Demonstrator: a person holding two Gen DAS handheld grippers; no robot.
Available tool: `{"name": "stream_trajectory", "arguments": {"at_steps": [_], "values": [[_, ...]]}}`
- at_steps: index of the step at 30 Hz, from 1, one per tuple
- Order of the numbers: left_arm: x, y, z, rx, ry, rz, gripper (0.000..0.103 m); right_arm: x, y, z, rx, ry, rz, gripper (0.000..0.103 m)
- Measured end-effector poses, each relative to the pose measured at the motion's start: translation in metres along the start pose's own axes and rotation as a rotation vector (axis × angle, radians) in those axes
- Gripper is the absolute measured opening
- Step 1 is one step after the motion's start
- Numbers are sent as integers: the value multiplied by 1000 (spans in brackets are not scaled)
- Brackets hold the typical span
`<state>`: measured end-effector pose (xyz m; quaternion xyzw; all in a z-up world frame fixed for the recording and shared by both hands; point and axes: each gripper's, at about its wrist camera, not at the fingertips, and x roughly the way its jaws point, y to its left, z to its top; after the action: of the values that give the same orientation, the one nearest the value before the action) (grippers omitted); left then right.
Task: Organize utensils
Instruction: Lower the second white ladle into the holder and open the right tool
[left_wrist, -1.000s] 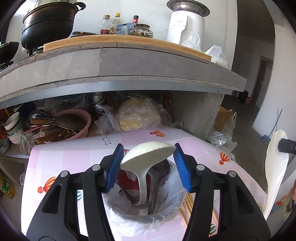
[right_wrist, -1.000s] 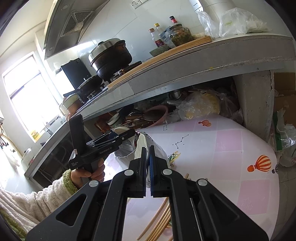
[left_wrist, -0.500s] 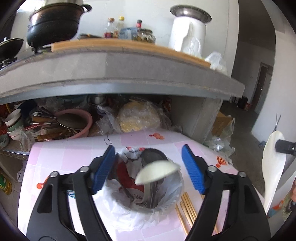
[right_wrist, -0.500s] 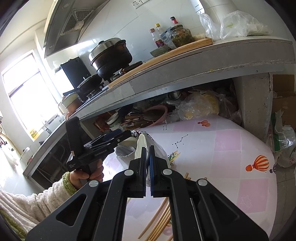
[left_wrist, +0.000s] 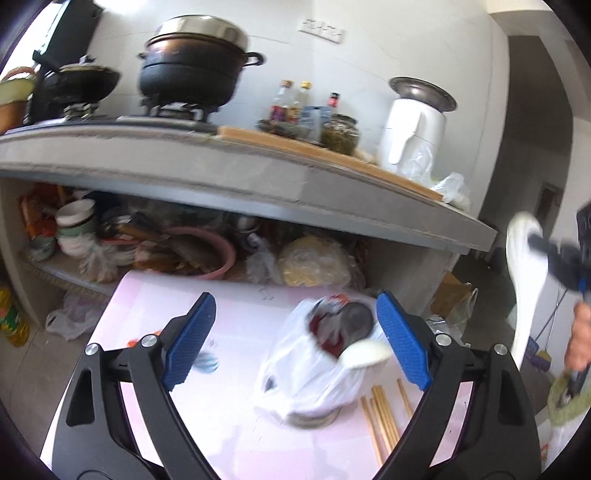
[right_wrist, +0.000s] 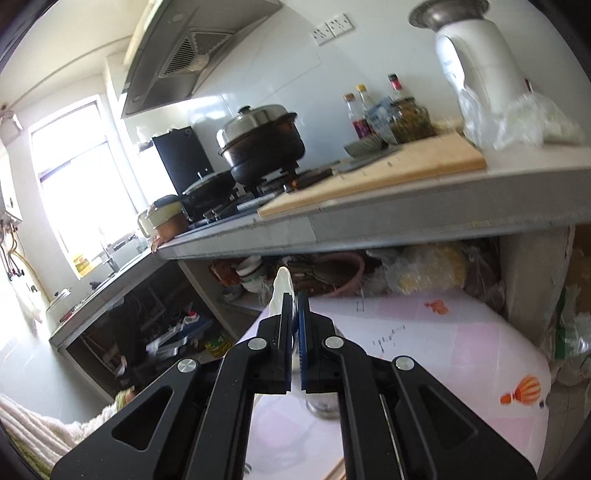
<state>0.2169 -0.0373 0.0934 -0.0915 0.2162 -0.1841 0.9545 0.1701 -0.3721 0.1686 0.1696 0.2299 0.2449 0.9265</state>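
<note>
Right tool clamping white spatula, left tool opening, empty

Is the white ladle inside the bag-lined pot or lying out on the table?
Inside. The white ladle's bowl sticks out over the rim of the bag-lined pot, beside a dark spoon; only chopsticks lie on the table.

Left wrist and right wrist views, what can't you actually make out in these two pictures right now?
- Bag-lined container, left wrist view: motion blur smears its contents; only the white ladle and a dark ladle bowl read.
- White spatula, right wrist view: the shut right gripper covers all but its tip.
- Chopsticks, left wrist view: the open, empty left gripper cuts them off.
</note>
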Motion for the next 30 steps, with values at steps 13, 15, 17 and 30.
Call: {"name": "stream_trajectory", "arguments": {"at_steps": [13, 15, 17, 30], "values": [[-47, 55, -60, -77, 60, 101, 87, 103, 54, 46, -210, -2, -123, 3], [-48, 61, -69, -76, 79, 114, 87, 122, 54, 39, -234, 21, -156, 3], [-50, 67, -77, -74, 91, 128, 87, 142, 49, 31, -237, 52, -176, 3], [-51, 90, -86, -134, 96, 140, 87, 202, 43, -26, -343, 193, -263, 3]]}}
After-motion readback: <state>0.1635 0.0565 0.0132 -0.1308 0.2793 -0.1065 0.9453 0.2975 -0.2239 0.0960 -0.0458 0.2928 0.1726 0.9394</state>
